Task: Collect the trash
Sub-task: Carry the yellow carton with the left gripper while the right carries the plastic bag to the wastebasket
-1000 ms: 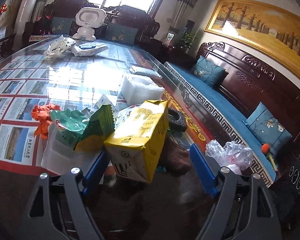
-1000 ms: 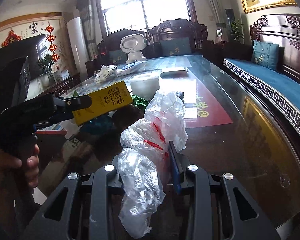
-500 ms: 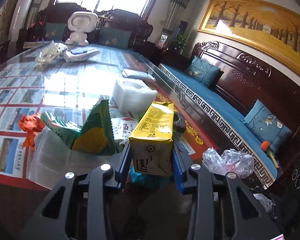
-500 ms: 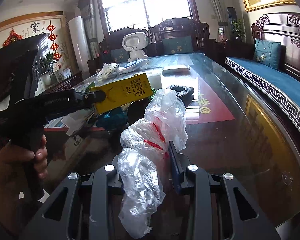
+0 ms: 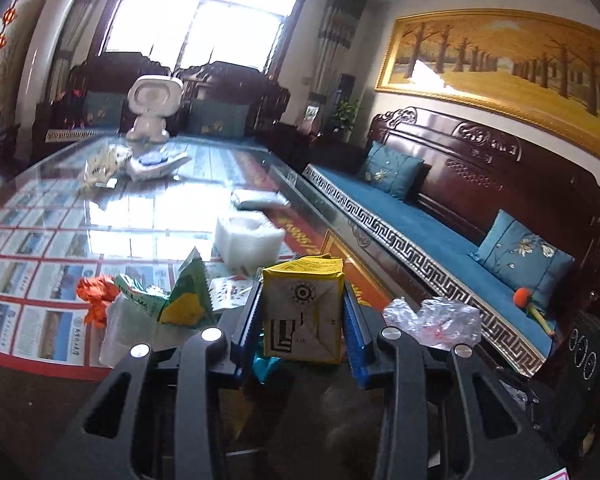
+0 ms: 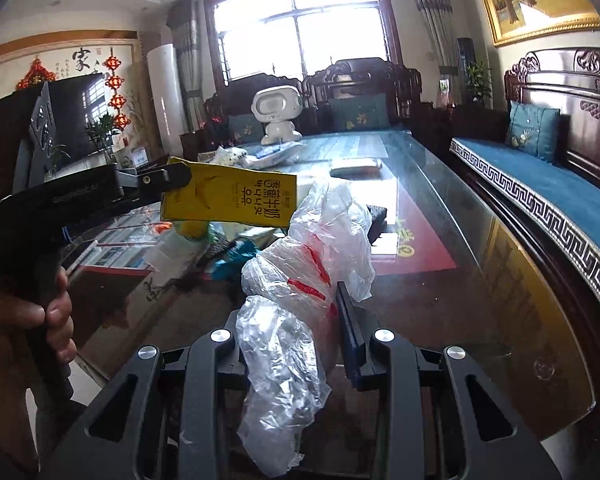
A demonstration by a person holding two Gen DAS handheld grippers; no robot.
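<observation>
My left gripper (image 5: 302, 298) is shut on a yellow milk carton (image 5: 300, 320), blue pads pressing its two sides, and holds it level above the glass table (image 5: 100, 216). The right wrist view shows the same carton (image 6: 228, 200) sticking out of the left gripper (image 6: 172, 178), with a hand on its handle. My right gripper (image 6: 296, 312) is shut on a crumpled clear plastic bag (image 6: 300, 272) with red print, which hangs over the fingers. On the table below lie a green-yellow snack bag (image 5: 188, 300), an orange wrapper (image 5: 96, 298) and a teal wrapper (image 5: 268, 364).
A white foam block (image 5: 246, 236) and a black sponge (image 6: 376, 216) sit mid-table. A white robot toy (image 5: 152, 108) and white packets (image 5: 156, 164) stand at the far end. A blue-cushioned wooden sofa (image 5: 420, 232) runs along the table's right edge.
The left jaws closed on the yellow carton, turned it level and lifted it off the trash pile. The right gripper, still holding the bag, rose slightly.
</observation>
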